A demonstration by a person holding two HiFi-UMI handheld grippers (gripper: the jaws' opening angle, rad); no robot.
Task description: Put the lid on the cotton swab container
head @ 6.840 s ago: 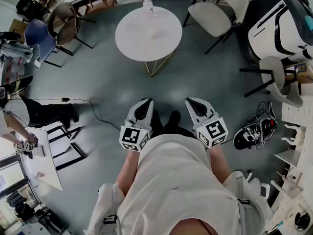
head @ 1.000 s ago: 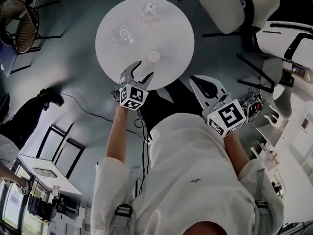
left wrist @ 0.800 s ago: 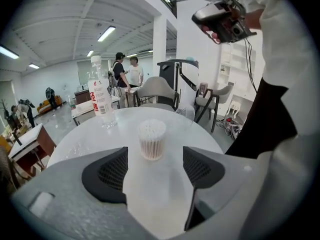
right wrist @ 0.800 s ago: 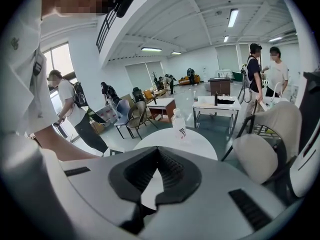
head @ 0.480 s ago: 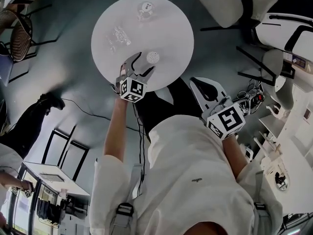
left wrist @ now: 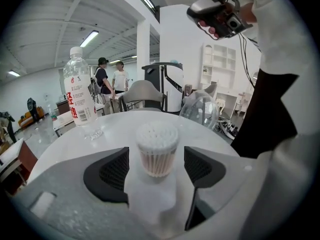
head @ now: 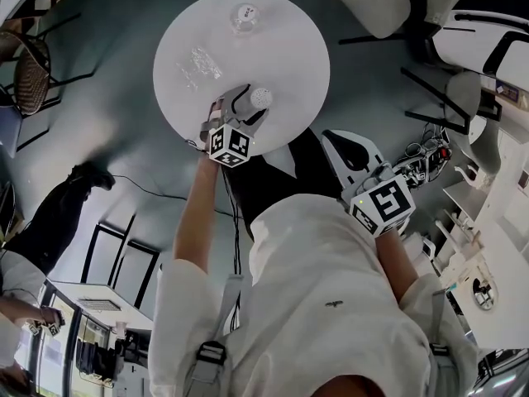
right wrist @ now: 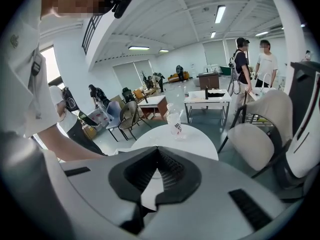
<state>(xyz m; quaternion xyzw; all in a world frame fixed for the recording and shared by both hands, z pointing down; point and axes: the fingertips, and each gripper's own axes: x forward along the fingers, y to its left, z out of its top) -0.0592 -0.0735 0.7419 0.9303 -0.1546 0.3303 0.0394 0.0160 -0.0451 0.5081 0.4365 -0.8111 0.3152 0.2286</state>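
Ahead of me the round white table [head: 285, 44] is filling the far middle of the floor, and a pale chair [head: 376, 2] is sitting to its far right. Over the table's near edge I am reaching with my left gripper [head: 242, 107]. Its jaws have just been opening and are standing wide, with the cotton swab container [left wrist: 157, 151] standing upright between them. Both black pads [left wrist: 110, 171] are standing clear of its sides, a gap showing on each side, so I am not gripping it. My right gripper [right wrist: 157, 156] is hanging on the near right, off the table and close to my body, with its jaws pressed together and nothing sitting between them. A water bottle [left wrist: 79, 91] with a white cap is standing upright on the far left of the table, well apart from the container. A clear domed thing [left wrist: 200, 111] is resting at the table's far right edge in the left gripper view; whether it is the lid I am unable to tell. The container is standing uncovered, its open top showing tightly packed white swab tips.
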